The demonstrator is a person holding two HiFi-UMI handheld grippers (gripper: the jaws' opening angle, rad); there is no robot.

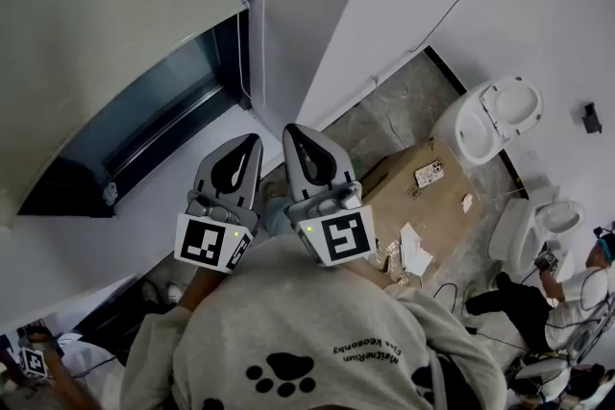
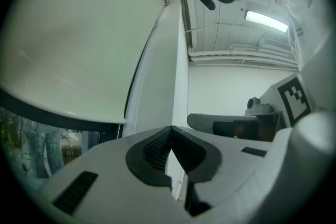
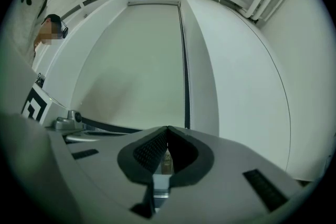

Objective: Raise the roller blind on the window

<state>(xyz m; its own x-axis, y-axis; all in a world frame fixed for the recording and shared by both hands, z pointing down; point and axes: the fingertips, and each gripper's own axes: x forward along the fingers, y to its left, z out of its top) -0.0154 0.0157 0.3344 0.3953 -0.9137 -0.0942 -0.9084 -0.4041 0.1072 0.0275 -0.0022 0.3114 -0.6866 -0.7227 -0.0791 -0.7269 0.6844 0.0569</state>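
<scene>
The roller blind [image 1: 115,5] hangs low over the window [image 1: 144,110] at the upper left of the head view, its thin cord [image 1: 241,53] runs up and down just above the left gripper [image 1: 255,141], closer to it than to the right gripper [image 1: 289,130], and the 2 grippers' jaws are pressed together on nothing.

Roller blind [image 1: 115,5] is covering the upper window [image 1: 144,125], leaving dark glass showing below. Left gripper [image 1: 254,141] and right gripper [image 1: 289,132] are pointing side by side, jaws together. Two white toilets [image 1: 495,115] are standing beside floor cardboard [image 1: 423,202].
</scene>
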